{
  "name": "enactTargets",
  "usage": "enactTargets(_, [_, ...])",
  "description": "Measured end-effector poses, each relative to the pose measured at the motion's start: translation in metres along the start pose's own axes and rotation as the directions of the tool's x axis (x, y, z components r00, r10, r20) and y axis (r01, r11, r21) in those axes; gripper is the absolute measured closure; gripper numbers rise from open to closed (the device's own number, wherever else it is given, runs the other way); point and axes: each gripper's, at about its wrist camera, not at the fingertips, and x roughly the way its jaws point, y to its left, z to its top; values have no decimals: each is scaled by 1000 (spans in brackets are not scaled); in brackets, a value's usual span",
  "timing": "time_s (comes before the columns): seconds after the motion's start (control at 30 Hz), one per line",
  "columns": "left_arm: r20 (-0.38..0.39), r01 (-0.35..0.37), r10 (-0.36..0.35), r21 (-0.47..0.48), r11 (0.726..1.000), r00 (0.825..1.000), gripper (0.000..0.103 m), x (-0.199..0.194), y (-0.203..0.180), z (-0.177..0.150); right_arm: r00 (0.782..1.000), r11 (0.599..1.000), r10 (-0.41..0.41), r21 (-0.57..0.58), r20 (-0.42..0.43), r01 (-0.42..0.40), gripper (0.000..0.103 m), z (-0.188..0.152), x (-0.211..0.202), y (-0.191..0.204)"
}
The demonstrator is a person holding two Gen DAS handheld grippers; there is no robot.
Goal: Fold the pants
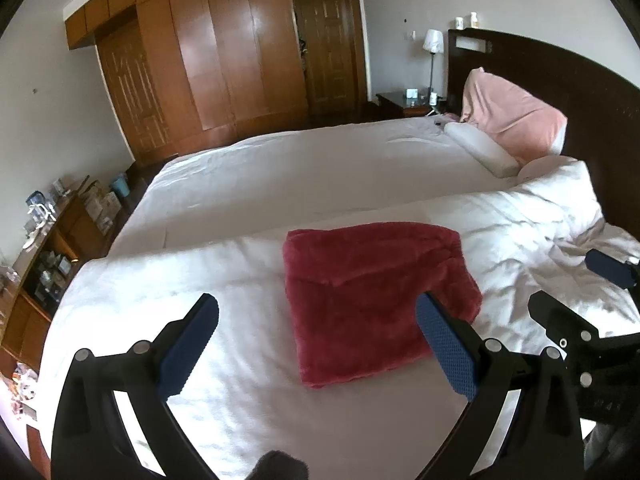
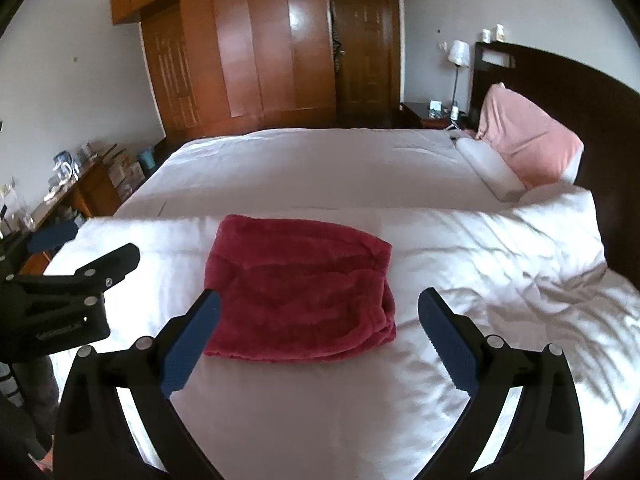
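Pants [image 1: 376, 300] lie folded on the white bed [image 1: 240, 280], and your left hand-held gripper [image 1: 318, 344] and right hand-held gripper [image 2: 320, 340] gape wide and empty above them, so dipping either could snag and unfold the plush layers.

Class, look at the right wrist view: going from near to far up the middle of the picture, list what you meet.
right claw → red folded pants → white duvet → wooden wardrobe

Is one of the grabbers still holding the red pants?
No, the red pants lie folded on the white bed, and both grippers are open and empty.
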Motion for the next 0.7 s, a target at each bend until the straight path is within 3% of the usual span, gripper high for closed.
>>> enactTargets(0.07, [-9, -39, 39, 16, 999, 999, 5, 1, -3, 0, 1000, 1000, 3, -10, -3, -3, 3, 0, 3, 1])
enactTargets(0.33, [-62, -21, 22, 22, 1000, 998, 5, 15, -7, 0, 999, 999, 11, -43, -47, -13, 3, 3, 21, 2])
enactTargets(0.7, [-111, -65, 66, 14, 998, 992, 5, 33, -10, 0, 997, 998, 29, -61, -74, -33, 3, 9, 42, 3])
